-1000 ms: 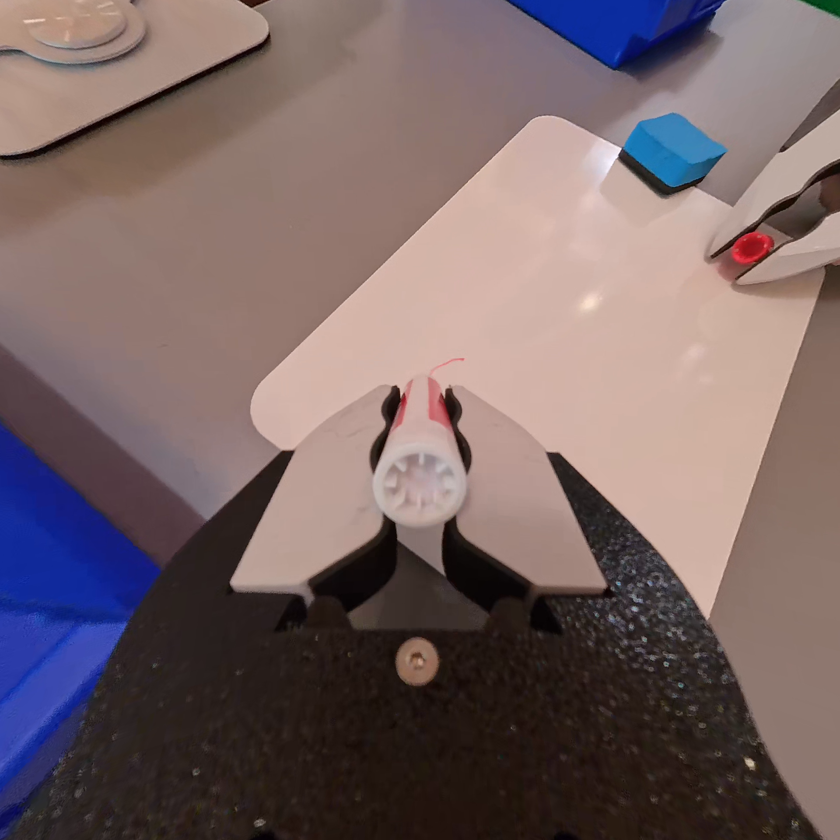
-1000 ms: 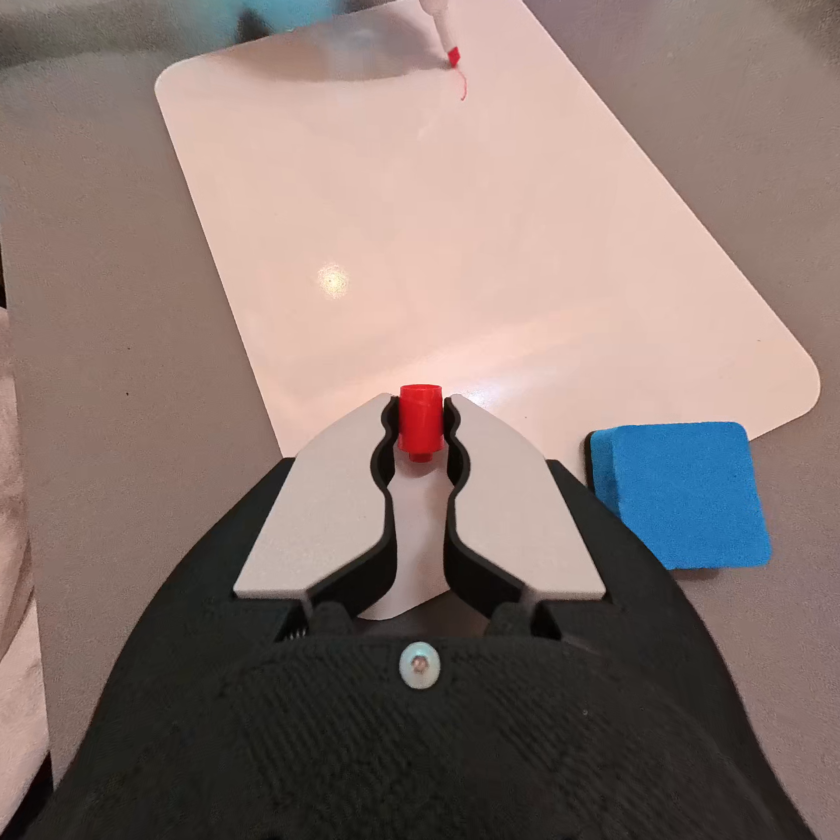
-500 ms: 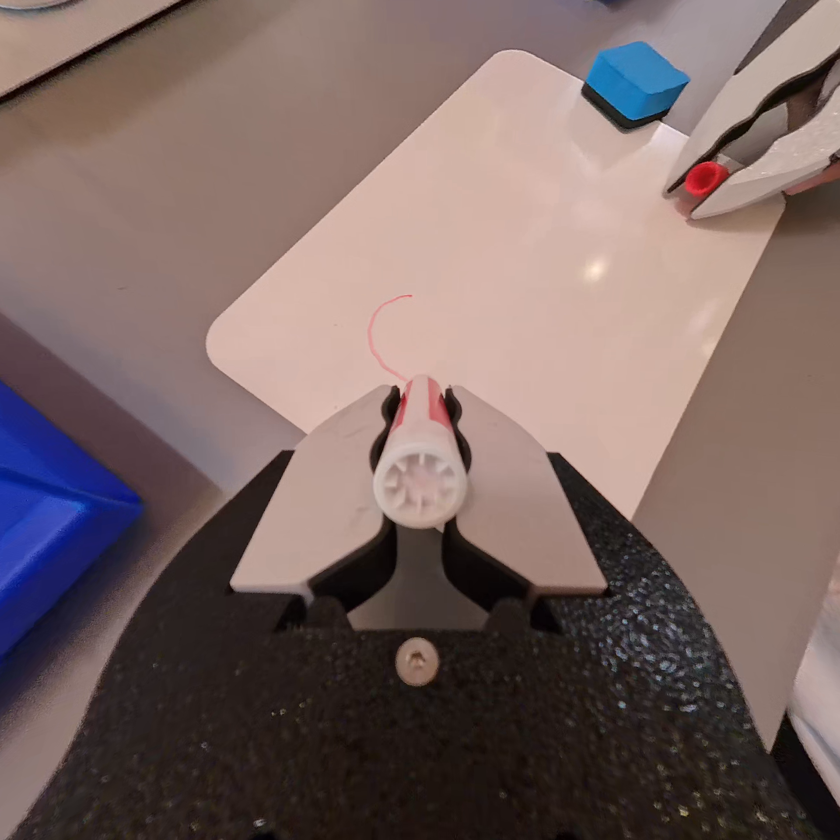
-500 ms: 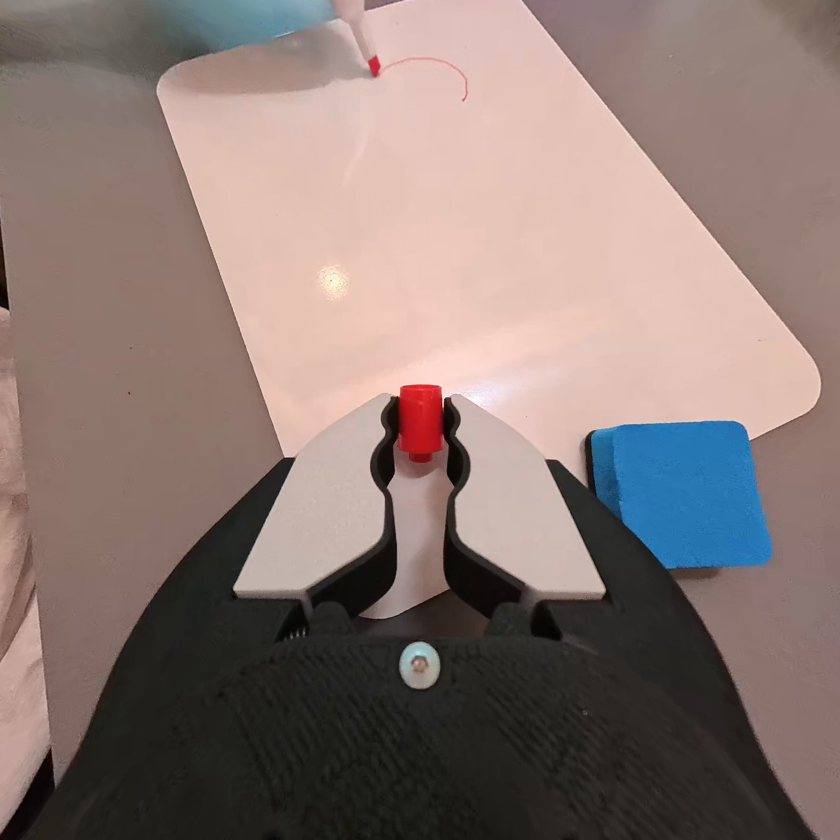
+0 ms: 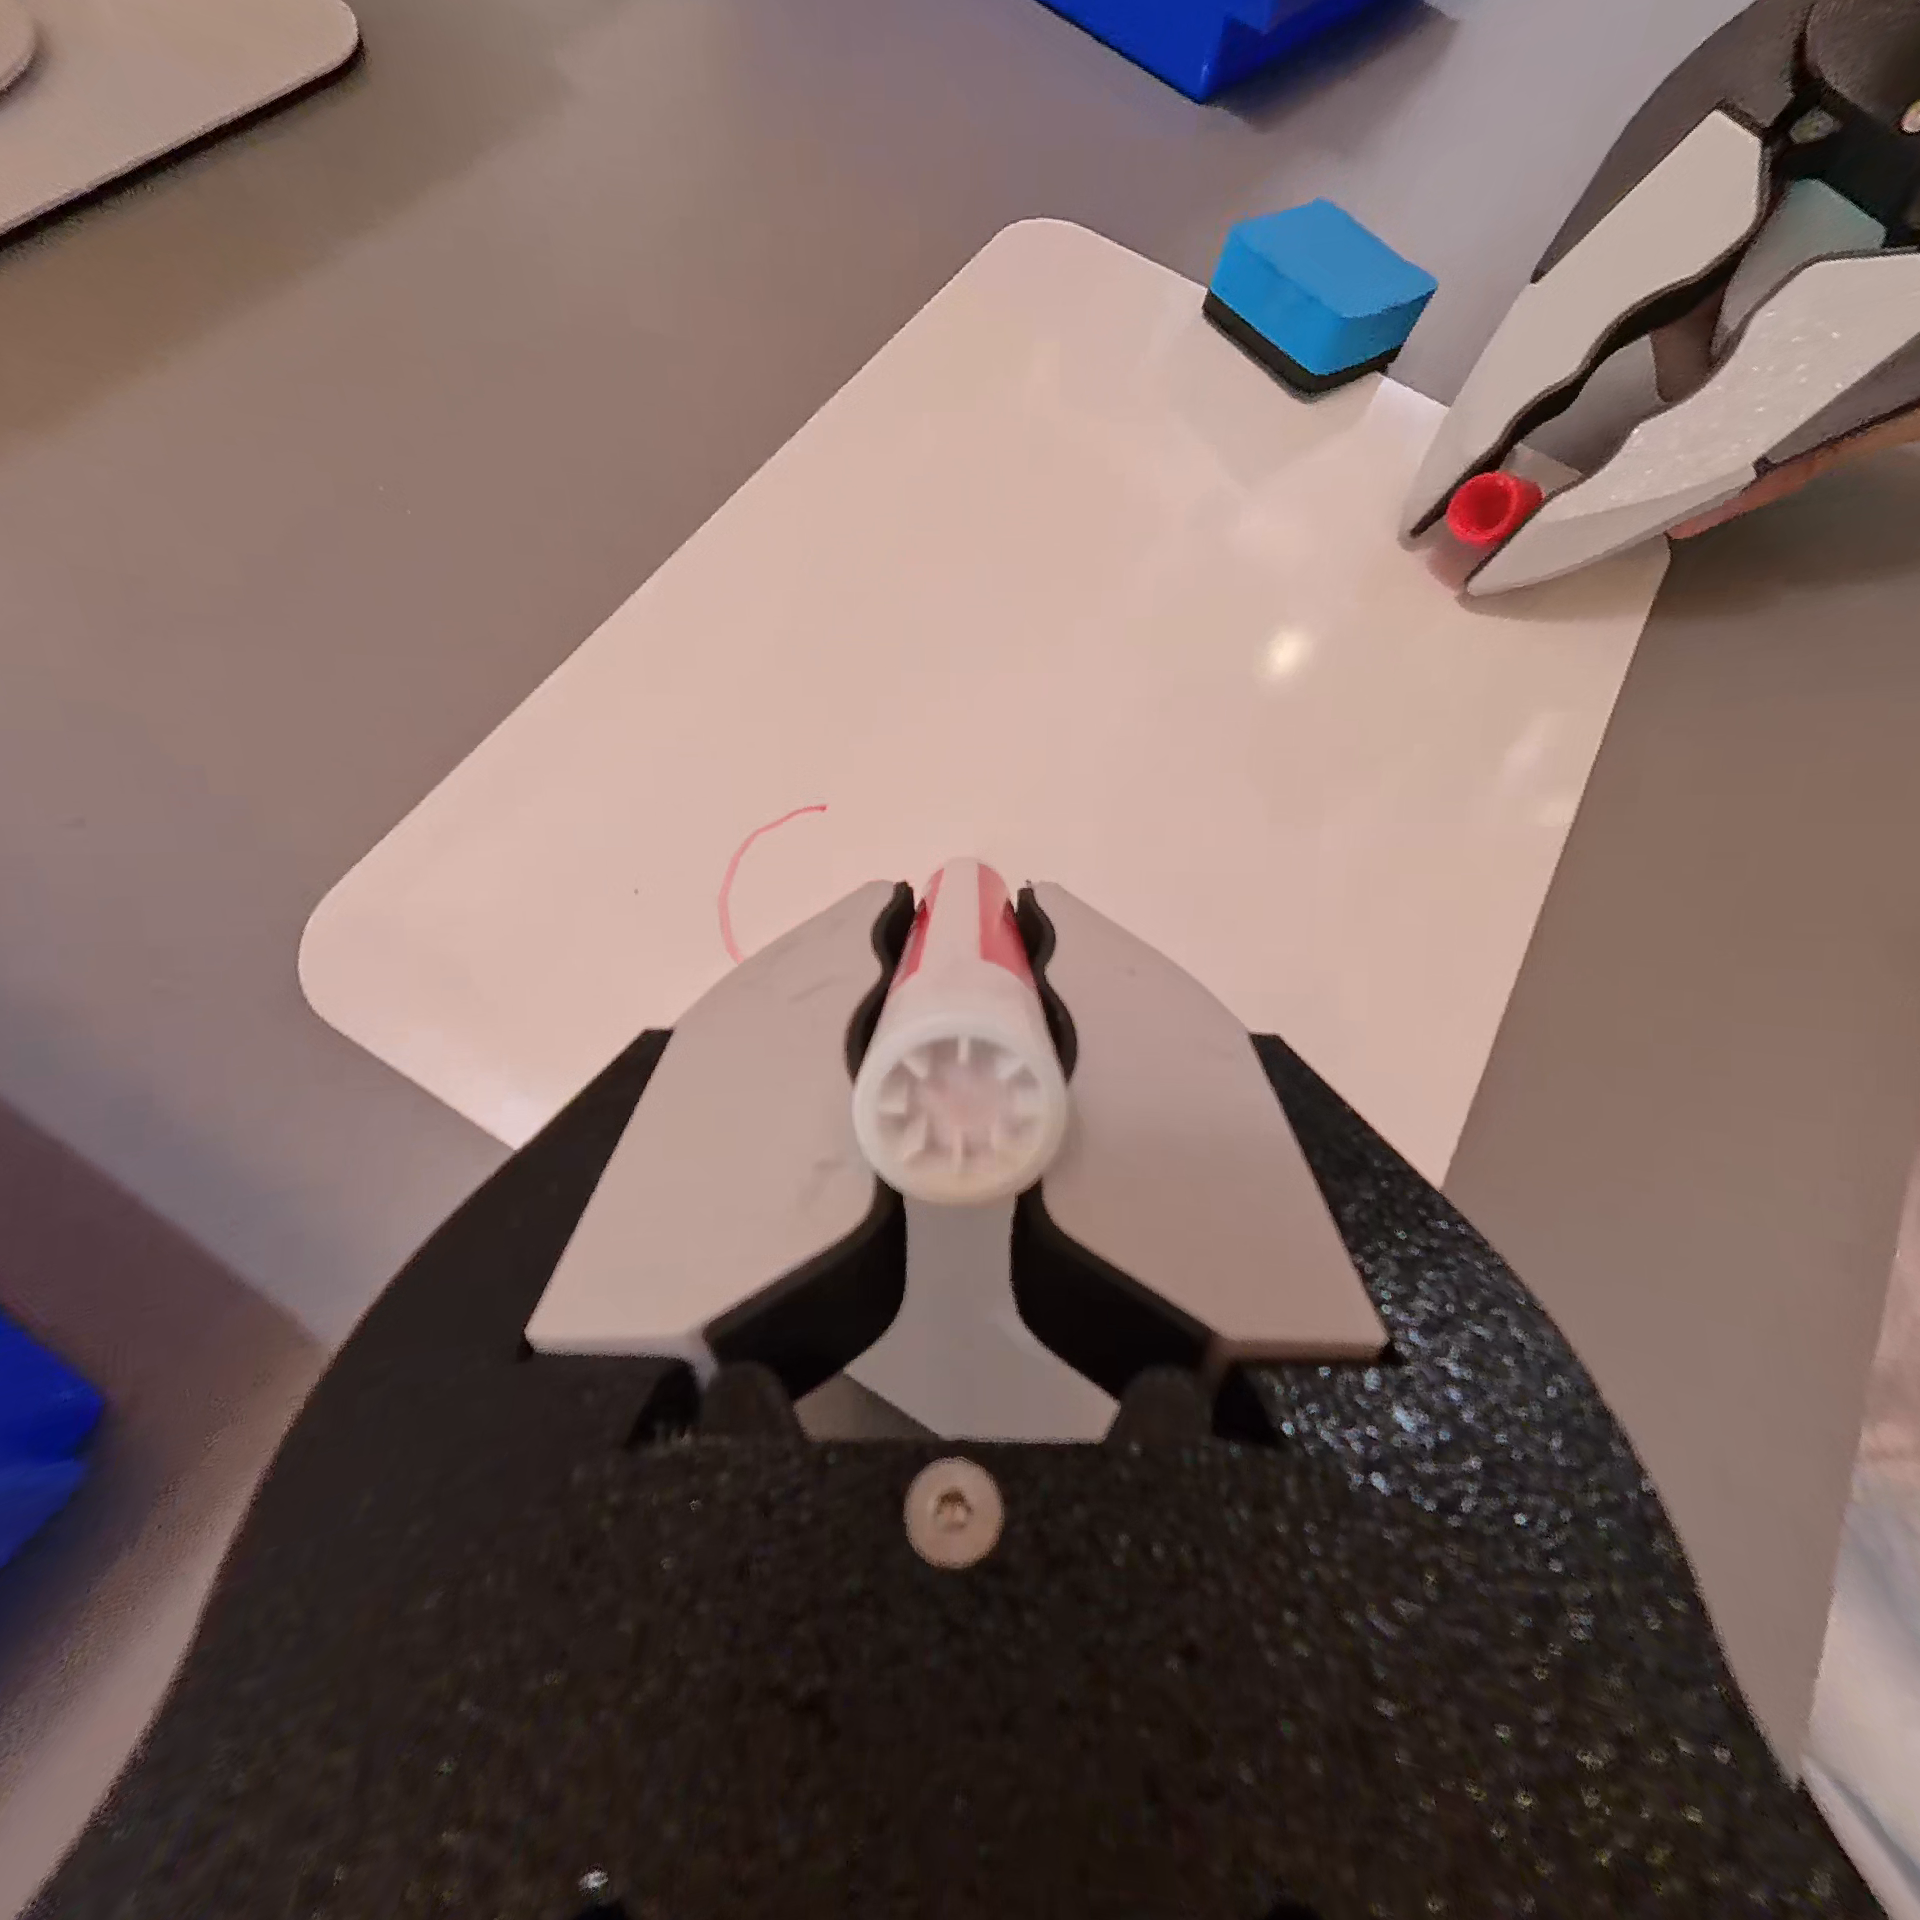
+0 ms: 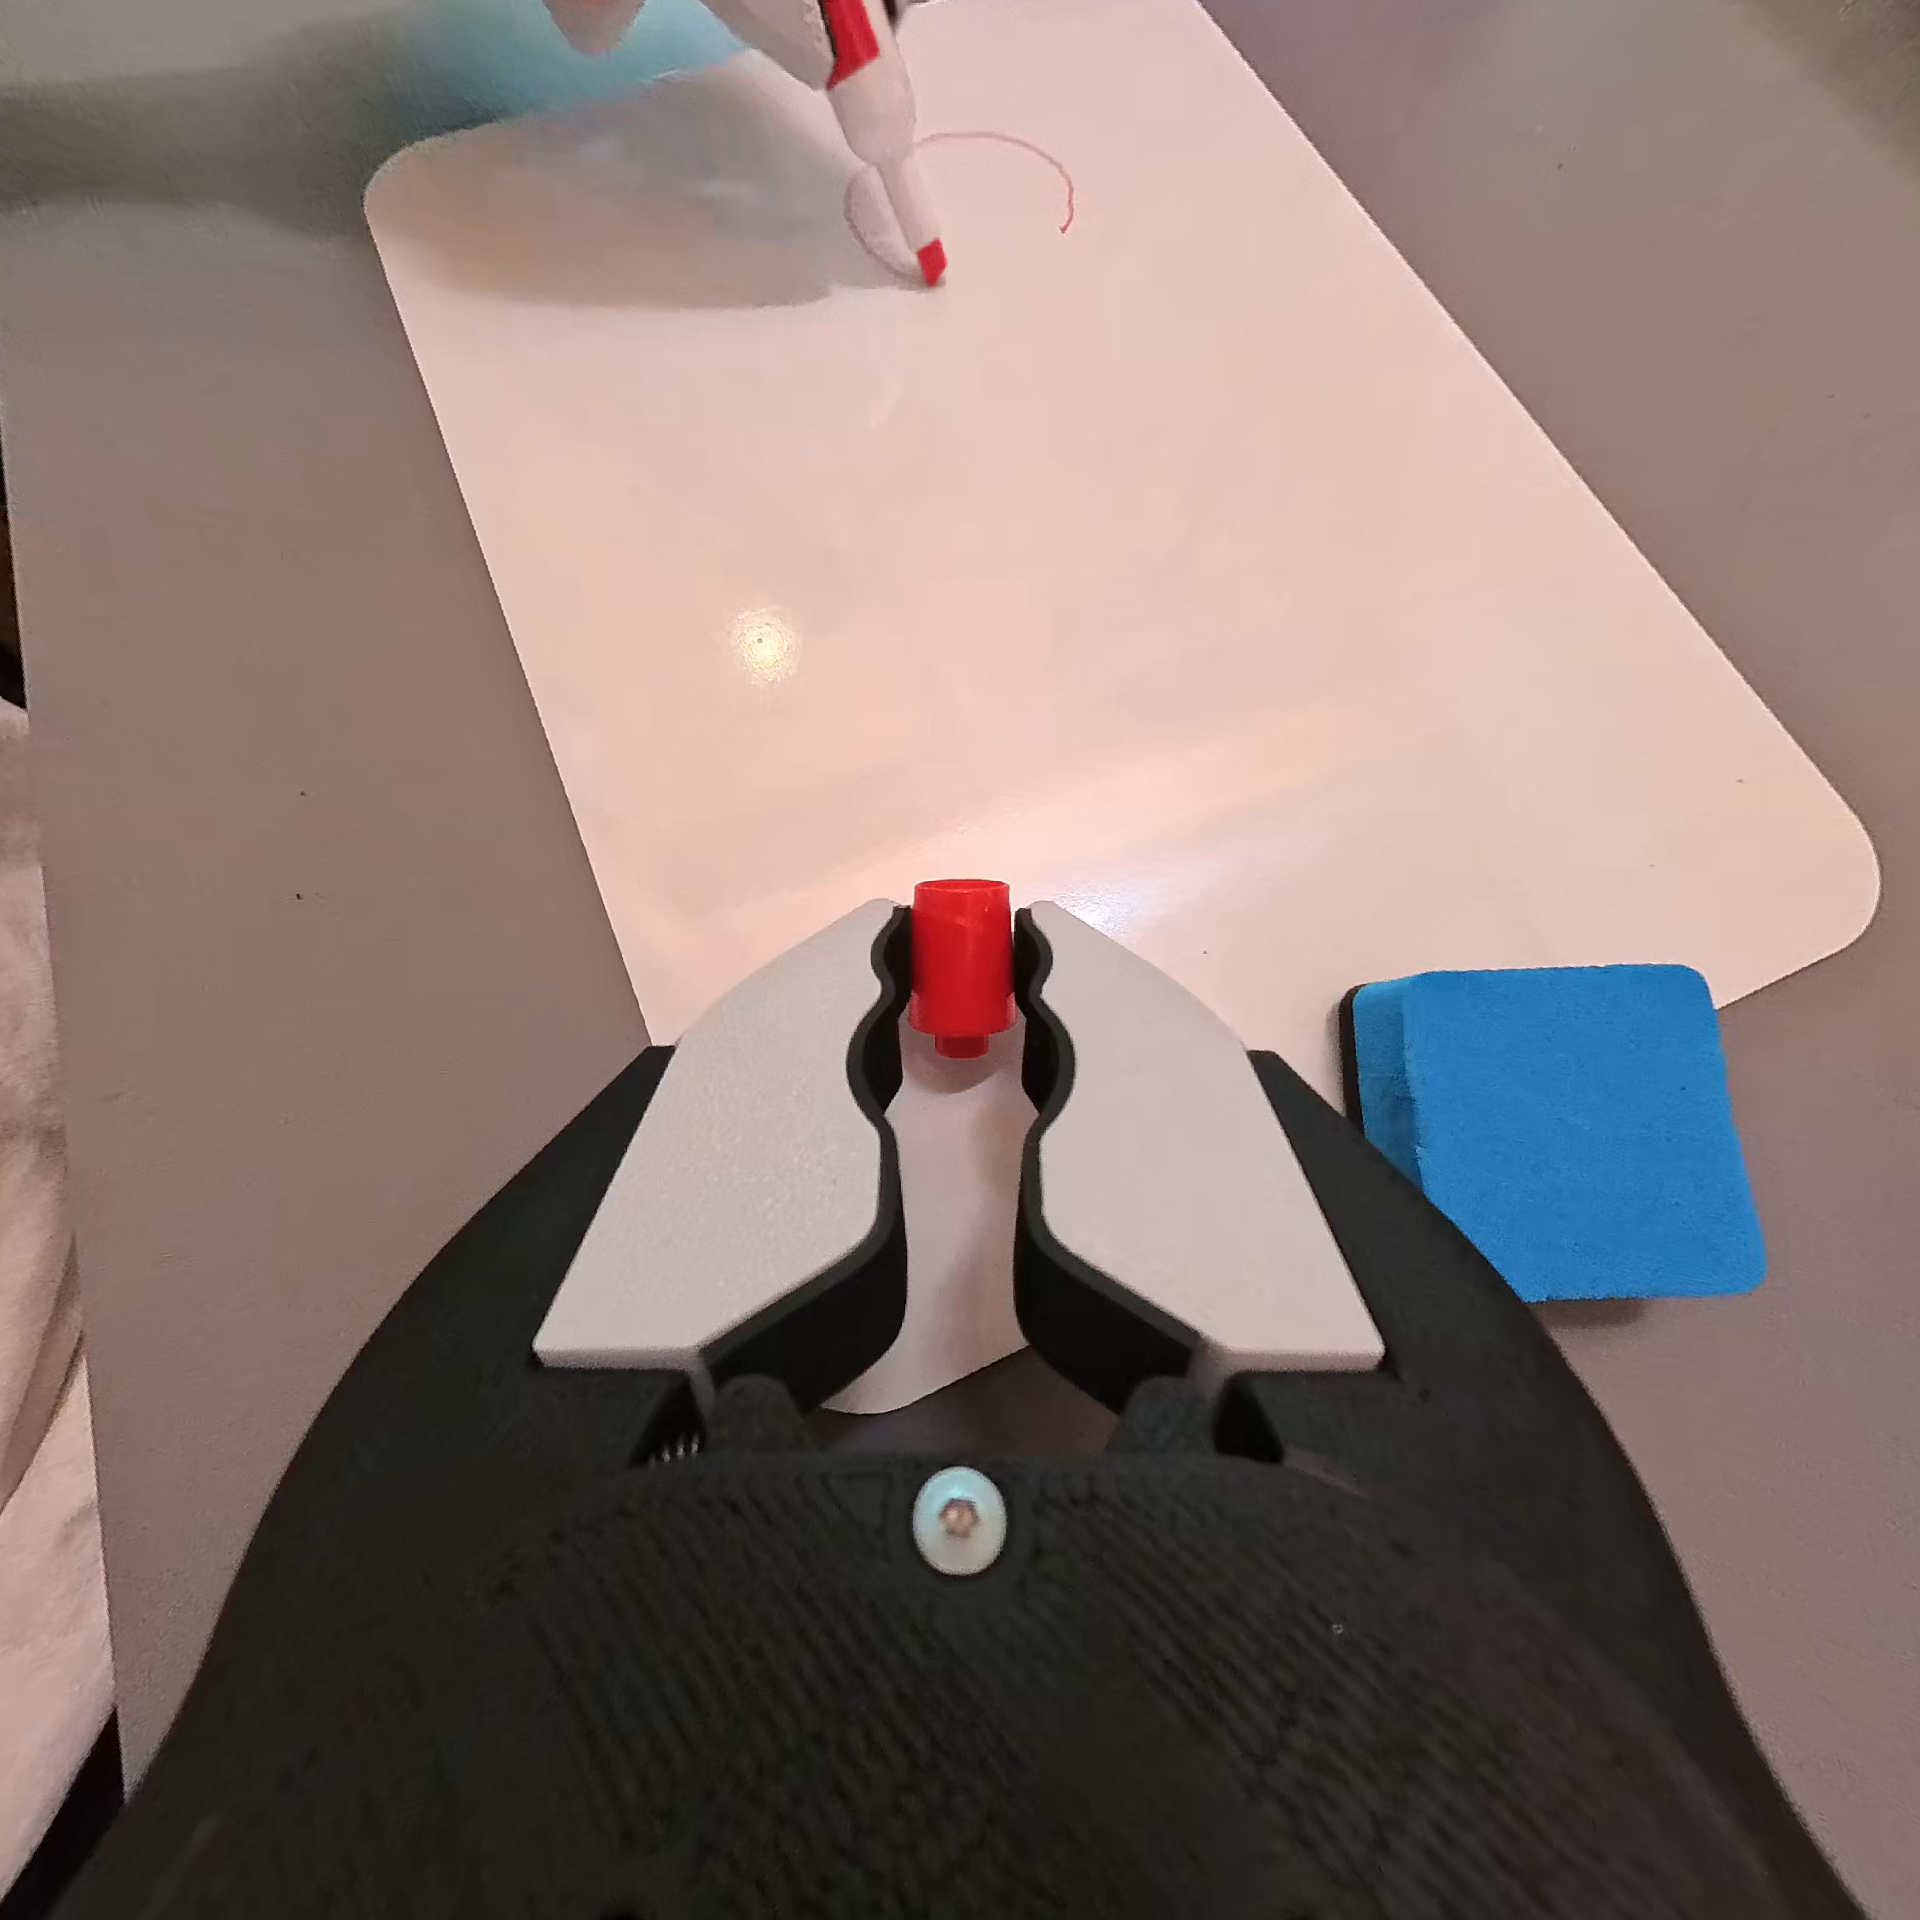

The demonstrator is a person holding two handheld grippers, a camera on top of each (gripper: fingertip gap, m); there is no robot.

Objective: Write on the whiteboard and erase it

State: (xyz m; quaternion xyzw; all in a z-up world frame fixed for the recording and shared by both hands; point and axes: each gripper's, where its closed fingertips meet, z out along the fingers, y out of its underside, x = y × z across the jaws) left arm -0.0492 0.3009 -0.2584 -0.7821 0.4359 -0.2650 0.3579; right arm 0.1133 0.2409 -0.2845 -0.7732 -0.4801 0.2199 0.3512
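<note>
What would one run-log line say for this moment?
left claw: shut on marker, tip on whiteboard | red curve: open | right claw: shut on red cap | eraser: untouched

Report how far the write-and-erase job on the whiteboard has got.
Done: the red cap is off, pinched in the right gripper. In hand: the left gripper grips the marker, its tip at the whiteboard beside an unclosed red curve. Left: finish writing, then erase; the blue eraser lies untouched off the board's corner.
</note>
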